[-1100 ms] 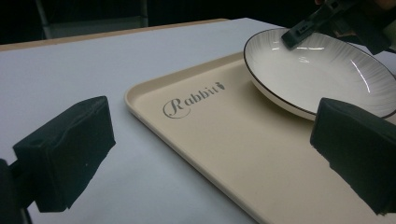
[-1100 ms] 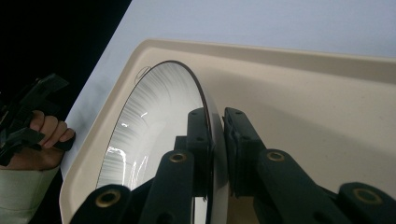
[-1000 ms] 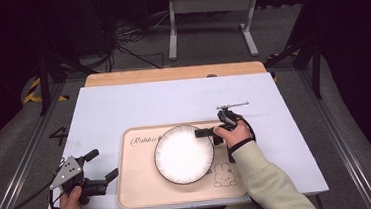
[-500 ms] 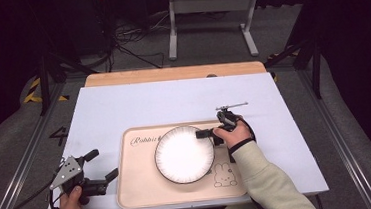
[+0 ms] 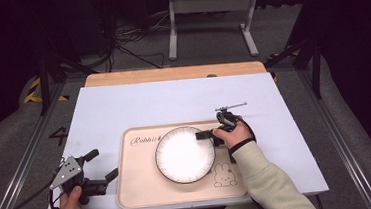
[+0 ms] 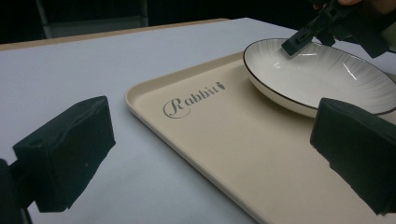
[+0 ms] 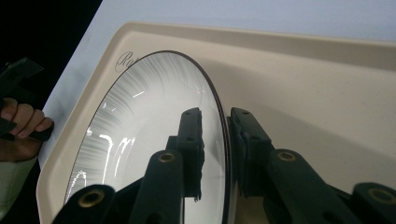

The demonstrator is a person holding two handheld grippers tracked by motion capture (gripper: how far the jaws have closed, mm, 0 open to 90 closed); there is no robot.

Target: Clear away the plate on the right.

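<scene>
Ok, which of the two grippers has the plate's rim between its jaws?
The right gripper: its jaws straddle the rim of the plate on the tray, one inside, one outside. The left gripper hangs open beside the tray's left edge, holding nothing.

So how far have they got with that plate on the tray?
Done so far: the plate lies on the beige tray, and the right gripper has its jaws straddling the plate's rim, one inside, one outside. In hand: that grip on the rim; whether the plate is lifted at all, I cannot tell. Left: probably moving the plate. The left gripper waits open beside the tray on the table.
</scene>
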